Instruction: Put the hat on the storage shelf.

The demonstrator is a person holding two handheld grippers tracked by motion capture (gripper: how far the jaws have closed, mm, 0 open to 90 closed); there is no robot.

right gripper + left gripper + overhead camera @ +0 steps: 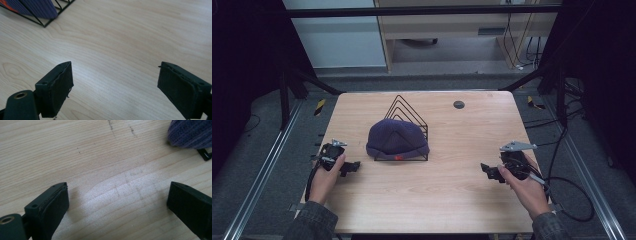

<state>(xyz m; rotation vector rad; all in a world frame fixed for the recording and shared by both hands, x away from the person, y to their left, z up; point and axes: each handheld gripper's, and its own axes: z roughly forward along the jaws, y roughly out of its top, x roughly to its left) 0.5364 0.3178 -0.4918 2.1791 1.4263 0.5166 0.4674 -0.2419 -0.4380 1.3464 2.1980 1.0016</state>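
Observation:
A dark purple knitted hat [397, 140] is draped over a black wire rack [408, 111] of triangular dividers at the middle of the wooden table [432, 200]. My left gripper [352, 167] rests low at the table's left side, a short way left of the hat, open with bare wood between its jaws. In the left gripper view [117, 202] the hat's edge [190, 132] shows at the upper right. My right gripper [487, 171] sits at the table's right side, open and holding nothing. The right gripper view [115, 82] shows the rack's corner [45, 23] and the hat [37, 7] at the upper left.
A small dark round disc [458, 104] lies near the table's far edge, right of centre. Cables [572, 200] trail off the right side of the table. Black frame bars [312, 82] stand at both far corners.

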